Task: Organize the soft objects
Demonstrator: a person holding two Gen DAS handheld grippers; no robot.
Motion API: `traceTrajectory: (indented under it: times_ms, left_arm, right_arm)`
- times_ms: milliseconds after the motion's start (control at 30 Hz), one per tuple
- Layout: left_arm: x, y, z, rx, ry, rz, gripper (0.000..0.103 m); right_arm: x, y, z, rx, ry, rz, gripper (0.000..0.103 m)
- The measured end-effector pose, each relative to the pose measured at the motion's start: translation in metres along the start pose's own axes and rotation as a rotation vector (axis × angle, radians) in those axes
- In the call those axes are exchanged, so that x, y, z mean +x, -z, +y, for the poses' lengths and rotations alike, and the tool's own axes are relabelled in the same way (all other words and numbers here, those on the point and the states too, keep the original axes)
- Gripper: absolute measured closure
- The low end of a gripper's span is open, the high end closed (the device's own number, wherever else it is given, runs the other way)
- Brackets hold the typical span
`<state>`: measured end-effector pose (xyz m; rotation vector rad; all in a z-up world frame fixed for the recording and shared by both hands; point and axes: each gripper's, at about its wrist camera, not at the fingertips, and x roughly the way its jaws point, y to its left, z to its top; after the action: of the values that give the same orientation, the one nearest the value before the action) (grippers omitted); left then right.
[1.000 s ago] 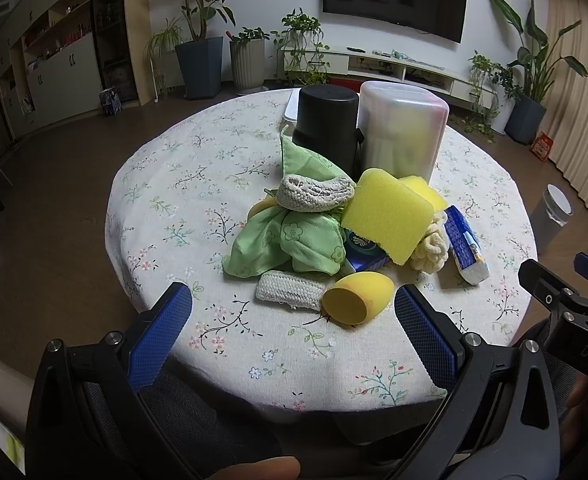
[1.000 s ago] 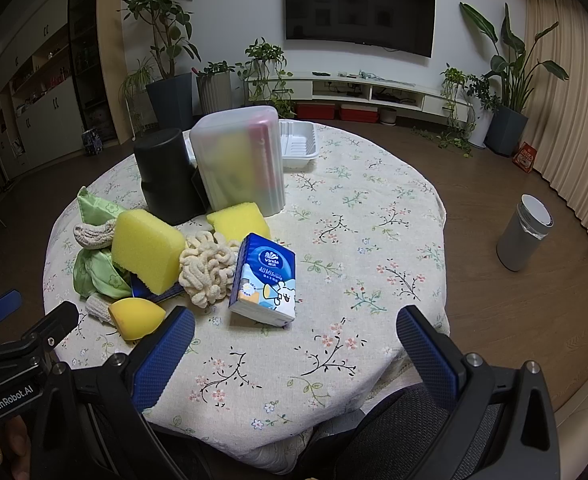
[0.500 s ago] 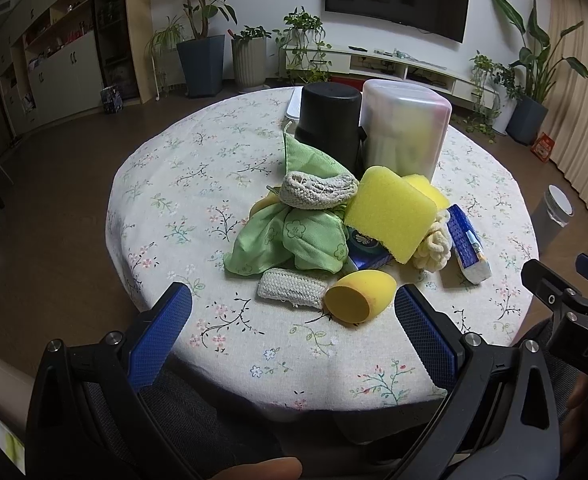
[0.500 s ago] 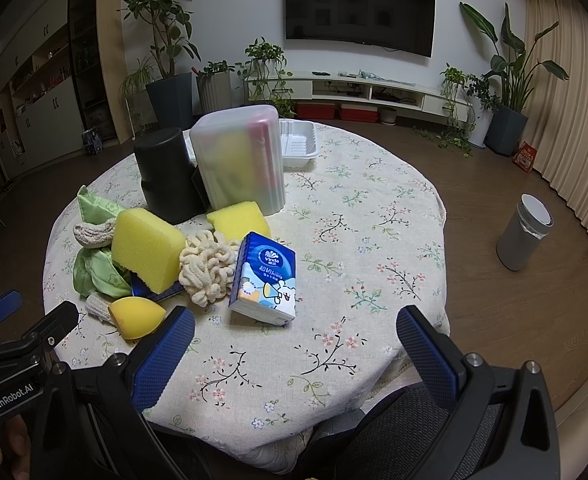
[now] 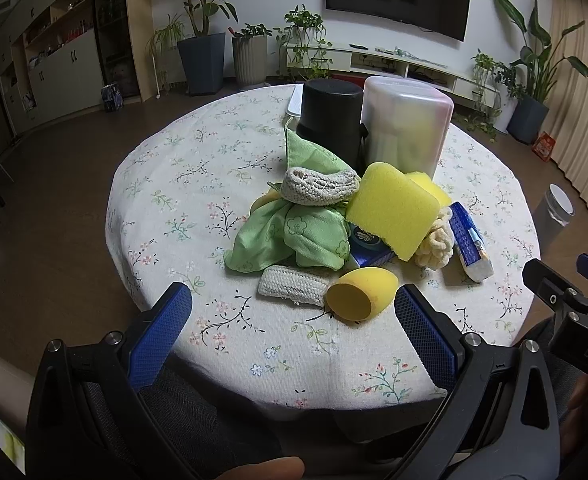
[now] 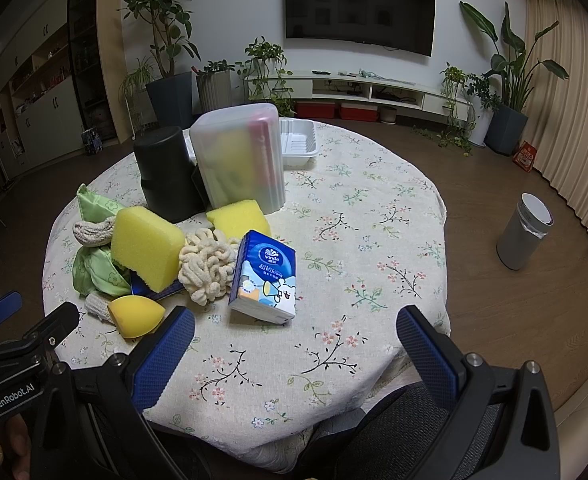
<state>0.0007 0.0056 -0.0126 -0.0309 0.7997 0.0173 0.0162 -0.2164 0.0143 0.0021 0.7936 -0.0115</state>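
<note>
A pile of soft things lies on the round floral table (image 5: 197, 184): a green cloth (image 5: 294, 236), two knitted grey pads (image 5: 318, 188) (image 5: 291, 290), a big yellow sponge (image 5: 394, 212), a yellow egg-shaped sponge (image 5: 360, 296), a cream chenille mitt (image 6: 205, 264) and a blue tissue pack (image 6: 265, 276). My left gripper (image 5: 294, 312) is open and empty, at the table's near edge just short of the egg sponge. My right gripper (image 6: 296, 328) is open and empty, near the tissue pack.
A black canister (image 5: 330, 116) and a frosted plastic box (image 6: 239, 156) holding sponges stand behind the pile. A white tray (image 6: 298, 142) sits at the far edge. A grey bin (image 6: 524, 232) stands on the floor to the right. Plants and a TV line the wall.
The left gripper has shifted very slightly, so the pile sits a touch further right and lower in view. The right gripper has not moved.
</note>
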Motion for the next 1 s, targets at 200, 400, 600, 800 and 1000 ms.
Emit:
traceTrajectory:
  times_ms: [200, 400, 600, 800, 1000]
  left_arm:
    - [0.000, 0.001, 0.000, 0.000, 0.000, 0.001, 0.000]
    - [0.004, 0.002, 0.002, -0.006, 0.010, 0.010, 0.000]
    - [0.015, 0.011, 0.006, 0.006, 0.065, 0.037, 0.000]
    - [0.030, 0.024, 0.006, 0.039, 0.123, 0.077, 0.001]
    - [0.040, 0.020, 0.008, 0.039, 0.162, 0.086, 0.001]
  right_arm:
    - [0.000, 0.000, 0.000, 0.000, 0.000, -0.001, 0.000]
    - [-0.001, -0.002, 0.000, 0.001, -0.001, -0.001, 0.000]
    - [0.004, 0.003, -0.009, 0.005, -0.012, -0.007, 0.000]
    - [0.019, 0.008, -0.017, 0.001, -0.090, 0.010, 0.000]
    - [0.048, -0.001, -0.008, -0.022, -0.138, 0.079, 0.000]
